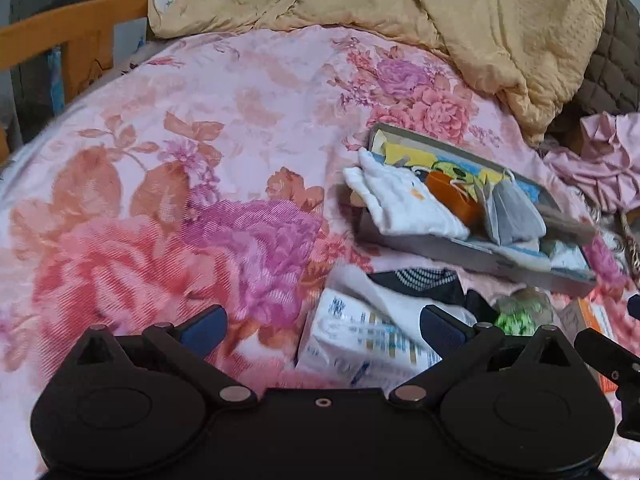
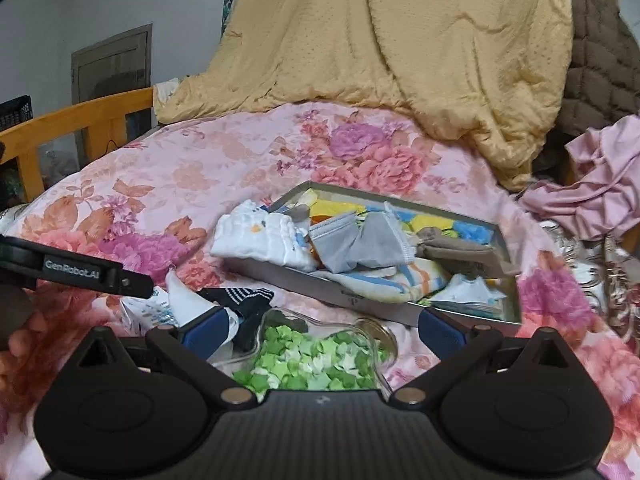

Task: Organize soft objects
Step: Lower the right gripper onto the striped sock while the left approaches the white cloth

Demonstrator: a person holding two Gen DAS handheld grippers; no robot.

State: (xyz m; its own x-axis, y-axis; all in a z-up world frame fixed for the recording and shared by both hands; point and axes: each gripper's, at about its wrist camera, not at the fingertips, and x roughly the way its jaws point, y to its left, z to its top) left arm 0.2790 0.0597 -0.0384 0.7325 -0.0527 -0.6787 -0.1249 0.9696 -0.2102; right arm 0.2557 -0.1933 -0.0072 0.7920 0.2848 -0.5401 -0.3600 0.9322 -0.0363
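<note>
Both tongs are held wide open, and nothing is gripped by either. Left tongs are held low over the bed, above a white printed packet. Right tongs are held above a clear jar of green paper stars.

Soft things are already laid in the flat tin tray: a white cloth, a grey mask and a striped cloth. Near the front of the tray, a dark striped sock and a white sock are left out on the bed, touching each other.

A sock is probably meant to be picked up next. It should be pinched in the middle, where the cloth is bunched, so that it is not dropped. The bed cover under it should not be caught too. The jar is hard and should be left alone. The sock should be lifted up over the tray's rim and let go on a bare spot inside.
</note>
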